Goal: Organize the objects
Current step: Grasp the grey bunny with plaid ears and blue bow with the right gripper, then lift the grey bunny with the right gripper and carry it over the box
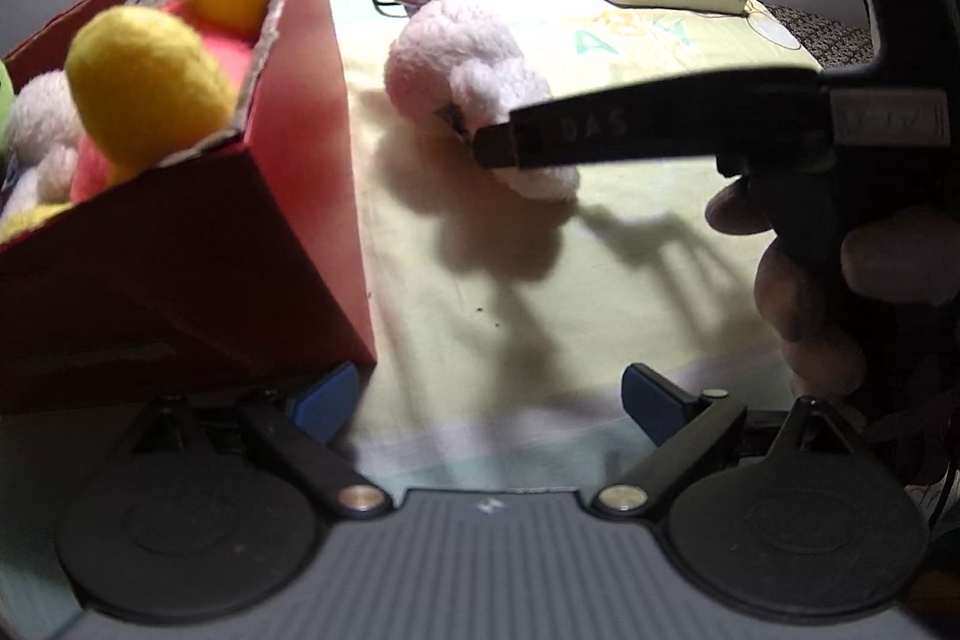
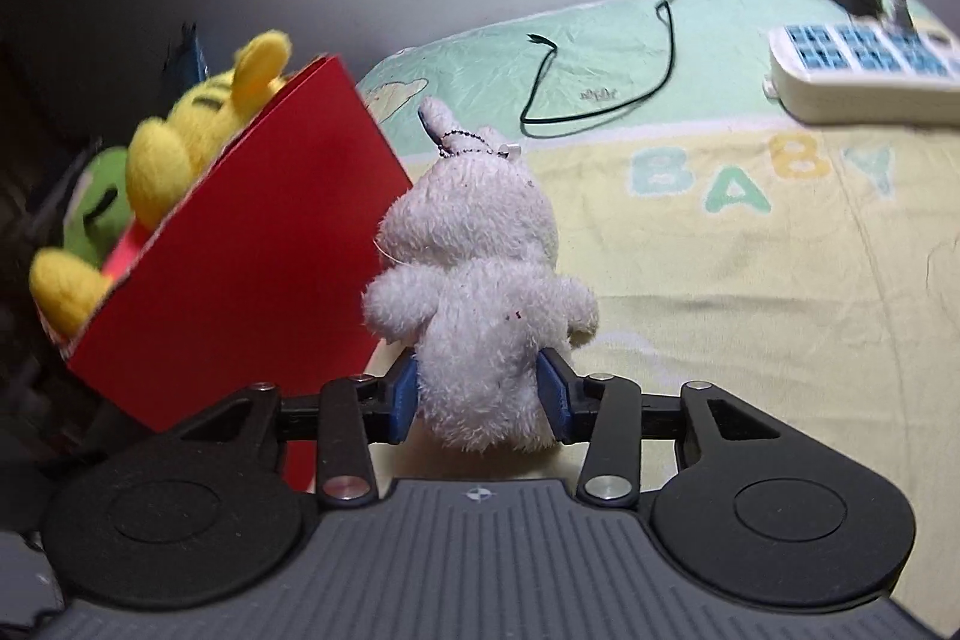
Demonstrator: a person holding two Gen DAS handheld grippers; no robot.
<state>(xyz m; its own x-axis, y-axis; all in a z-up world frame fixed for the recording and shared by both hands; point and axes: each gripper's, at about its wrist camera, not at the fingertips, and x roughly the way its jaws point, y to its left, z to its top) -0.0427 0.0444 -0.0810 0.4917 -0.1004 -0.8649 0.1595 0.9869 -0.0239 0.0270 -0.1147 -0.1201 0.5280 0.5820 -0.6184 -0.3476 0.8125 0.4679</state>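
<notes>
R hand-held gripper [image 2: 481, 400] clamps white plush [image 2: 480, 292] btwn pads, beside red box [image 2: 252, 268] | L hand-held gripper [image 1: 489, 400] spread, empty

The red box [image 2: 252, 250] stands at the left edge of the blanket [image 2: 750, 280], already heaped with soft toys [image 1: 138, 82] above its rim, so little room is left inside; the near and middle blanket lies open; toward the far edge a black cable [image 2: 600, 112] loops, and a power strip [image 2: 864, 70] fills the far right corner.
</notes>
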